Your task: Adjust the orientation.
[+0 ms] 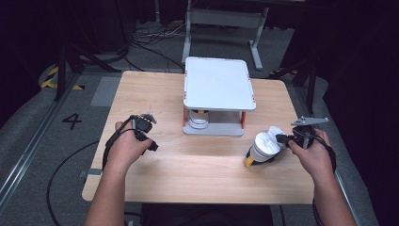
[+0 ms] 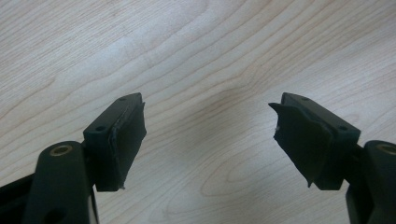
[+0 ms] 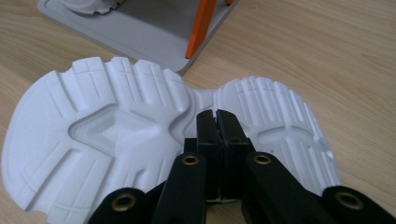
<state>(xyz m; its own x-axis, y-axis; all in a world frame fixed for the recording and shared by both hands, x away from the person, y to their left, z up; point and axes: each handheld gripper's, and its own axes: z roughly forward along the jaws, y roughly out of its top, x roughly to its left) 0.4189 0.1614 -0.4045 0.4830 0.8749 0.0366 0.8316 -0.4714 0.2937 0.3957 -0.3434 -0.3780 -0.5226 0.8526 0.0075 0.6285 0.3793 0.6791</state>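
The right gripper [image 3: 215, 122] is seen with its jaws brought fully together in front of the white sole of a shoe [image 3: 140, 126], which lies on its side on the table [image 1: 188, 165], just beside the corner of the grey two-tier rack [image 1: 219, 87]. Whether any edge of the sole or upper is pinched betw. the pads cannot be made out; prob. only a thin bit, if anything. If a lift is tried on so slim a hold, the shoe can be dropped or swung, and the rack's orange post [image 3: 201, 28] can be knocked. A second shoe [image 1: 198, 117] is already kept on the lower shelf, so room there is tight and a clash w/ it is possible. The left gripper [image 2: 208, 135] is held wide apart over bare wood, nothing betw. its pads, so no support is given from that side.
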